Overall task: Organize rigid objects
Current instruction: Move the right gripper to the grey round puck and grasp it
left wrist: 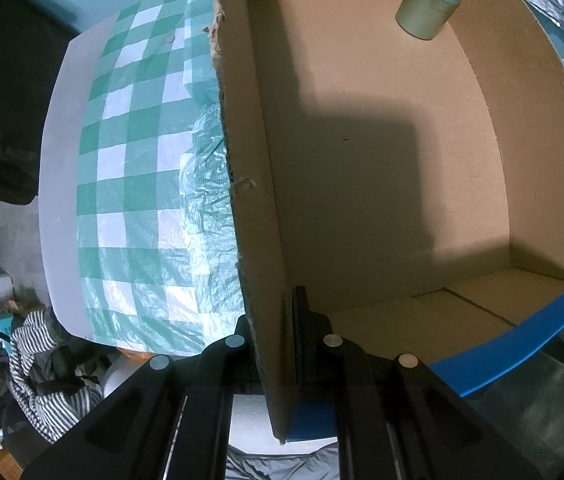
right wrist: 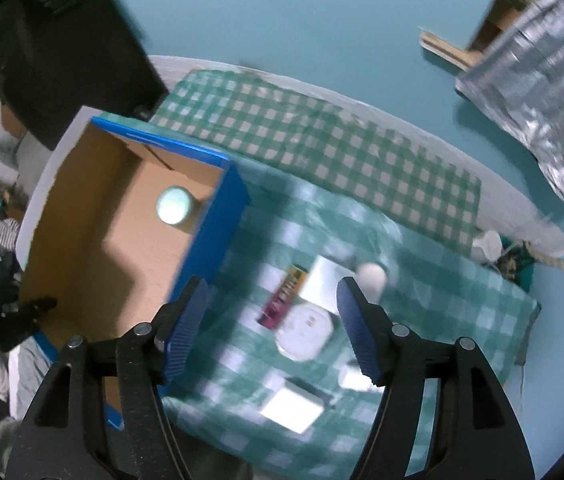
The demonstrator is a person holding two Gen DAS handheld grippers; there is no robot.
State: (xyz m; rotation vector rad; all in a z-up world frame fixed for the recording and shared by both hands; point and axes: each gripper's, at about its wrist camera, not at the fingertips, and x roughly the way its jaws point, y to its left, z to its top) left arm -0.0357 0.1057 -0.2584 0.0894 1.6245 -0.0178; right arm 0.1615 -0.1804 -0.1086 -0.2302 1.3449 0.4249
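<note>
Nearest the lens: left claw point(left wrist: 288, 344), clamped tight on the cardboard box wall point(left wrist: 257, 200), steadying it. Right claw point(right wrist: 269, 320) wide apart, nothing btwn pads, hanging over the checked cloth point(right wrist: 322, 152) on the surface. Silver tin point(left wrist: 428, 6) already upright in far corner of box, well apart from left claw. Step in hand, prob.: picking next item for the box. Blurred but visible below right claw: flat white round-cornered item point(right wrist: 306, 334), purple packet point(right wrist: 284, 300) touching it, white egg-like thing point(right wrist: 372, 276) near right pad, shiny square item point(right wrist: 294, 408). Next move needs: drop down, centre on one item, close, carry over blue box edge point(right wrist: 217, 216).
</note>
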